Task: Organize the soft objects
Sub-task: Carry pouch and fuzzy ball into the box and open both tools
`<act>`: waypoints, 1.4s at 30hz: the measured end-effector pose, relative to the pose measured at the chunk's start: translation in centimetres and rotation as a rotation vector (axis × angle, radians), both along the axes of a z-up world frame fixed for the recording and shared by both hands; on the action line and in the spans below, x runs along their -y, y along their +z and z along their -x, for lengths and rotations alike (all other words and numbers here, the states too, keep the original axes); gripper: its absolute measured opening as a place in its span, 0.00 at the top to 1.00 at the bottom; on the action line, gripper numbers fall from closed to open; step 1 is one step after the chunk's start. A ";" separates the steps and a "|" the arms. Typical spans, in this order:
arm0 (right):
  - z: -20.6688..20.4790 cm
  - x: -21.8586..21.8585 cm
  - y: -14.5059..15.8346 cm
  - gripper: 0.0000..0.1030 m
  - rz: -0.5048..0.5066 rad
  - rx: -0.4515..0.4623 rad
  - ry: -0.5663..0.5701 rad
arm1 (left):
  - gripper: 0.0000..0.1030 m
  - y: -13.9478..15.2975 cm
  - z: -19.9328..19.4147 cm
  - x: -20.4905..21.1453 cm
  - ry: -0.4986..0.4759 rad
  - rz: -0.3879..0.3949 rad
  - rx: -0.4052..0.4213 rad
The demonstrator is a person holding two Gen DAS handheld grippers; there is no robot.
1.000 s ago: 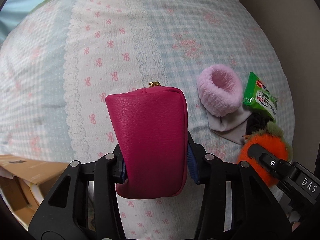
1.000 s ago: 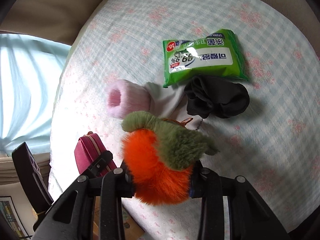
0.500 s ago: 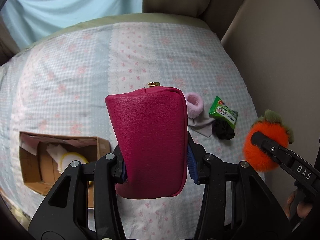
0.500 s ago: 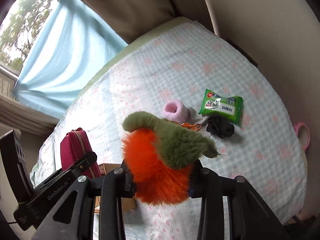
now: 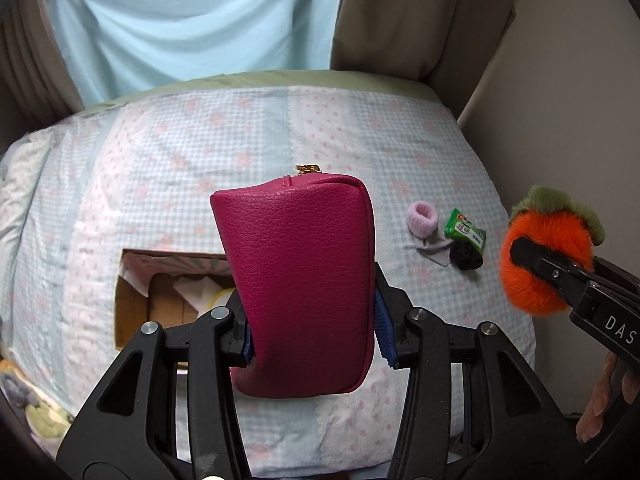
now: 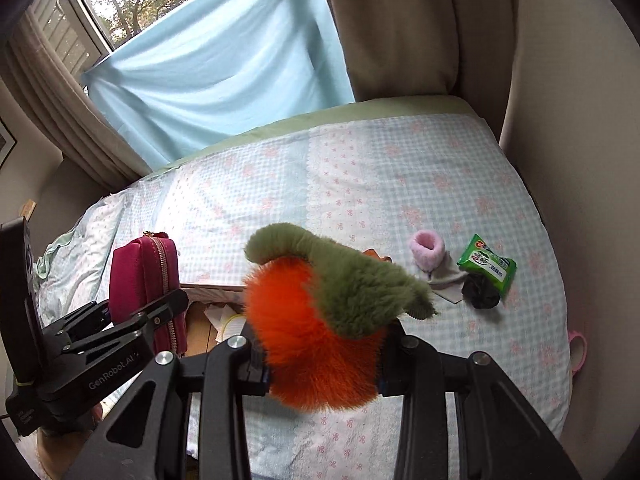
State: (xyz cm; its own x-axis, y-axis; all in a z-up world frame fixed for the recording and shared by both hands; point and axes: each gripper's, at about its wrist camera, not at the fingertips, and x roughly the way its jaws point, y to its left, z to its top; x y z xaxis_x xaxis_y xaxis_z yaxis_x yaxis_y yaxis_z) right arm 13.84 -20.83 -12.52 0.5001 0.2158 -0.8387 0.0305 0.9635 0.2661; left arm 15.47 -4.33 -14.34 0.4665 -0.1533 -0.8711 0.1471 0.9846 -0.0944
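My left gripper (image 5: 312, 330) is shut on a magenta zip pouch (image 5: 300, 280), held upright high above the bed; the same pouch (image 6: 150, 288) shows at the left of the right wrist view. A fluffy orange plush with a green top (image 6: 320, 320) is clamped in my right gripper (image 6: 322, 368), and that plush (image 5: 548, 252) hangs at the right of the left wrist view. On the quilt lie a pink fuzzy band (image 5: 421, 219), a green wipes pack (image 5: 465, 231), a black scrunchie (image 5: 466, 257) and a grey cloth (image 5: 434, 247).
An open cardboard box (image 5: 132, 300) with white paper inside rests on the checked quilt (image 5: 240, 140), partly hidden behind the pouch. A pale blue curtain (image 5: 192, 16) and beige drapes hang beyond the bed. A wall stands on the right. A hand (image 5: 600, 400) holds the right gripper.
Both grippers have risen well above the bed with their loads, so the quilt items look far smaller. The cardboard box and the curtain have come into view. The right wrist has rolled.
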 end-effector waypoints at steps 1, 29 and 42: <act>0.0 -1.1 0.0 0.68 -0.002 0.000 0.008 | 0.59 0.1 0.3 -1.1 -0.001 0.002 0.002; -4.7 -21.2 -13.6 0.68 0.096 -0.377 0.039 | 0.59 -13.6 -4.6 -21.5 -0.123 -0.059 -0.310; -9.7 -19.4 -21.0 0.68 0.034 -0.553 -0.004 | 0.59 -21.4 -7.0 -19.6 -0.203 -0.174 -0.453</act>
